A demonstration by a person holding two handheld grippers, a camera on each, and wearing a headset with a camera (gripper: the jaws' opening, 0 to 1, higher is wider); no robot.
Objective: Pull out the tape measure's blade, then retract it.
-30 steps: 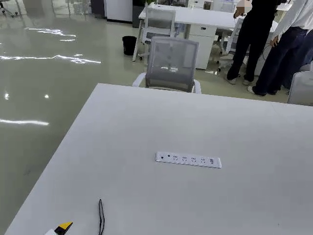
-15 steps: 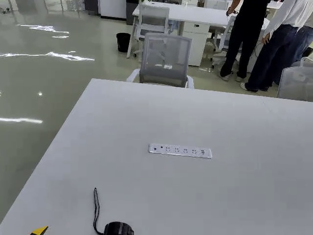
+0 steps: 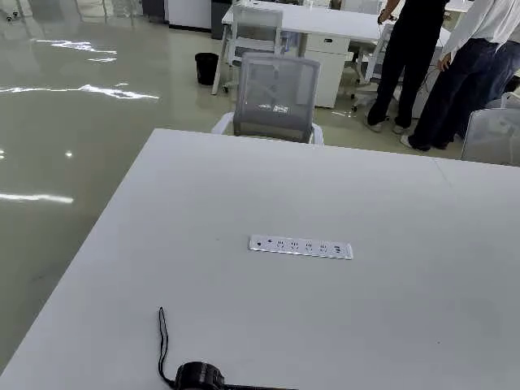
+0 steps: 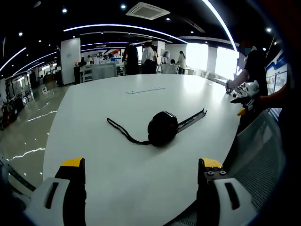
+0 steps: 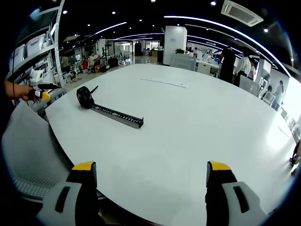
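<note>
Left tongs (image 4: 141, 163) and right tongs (image 5: 151, 165) both gape, empty. Tape (image 3: 199, 376) lies on counter (image 3: 341, 325), case (image 4: 162, 128) dead ahead of left tongs, nearer; blade (image 5: 117, 115) already out, running from case toward right tongs.

tape measure (image 3: 199, 376) on table (image 3: 390, 325), power strip (image 3: 301, 247) beyond

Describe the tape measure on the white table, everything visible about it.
The tape measure has a round black case, plastic or rubber by its look, lying on the white table near its edge. A thin black wrist strap trails from one side. The blade, dark with pale markings, is pulled out and lies flat on the tabletop. Only the table touches it.
</note>
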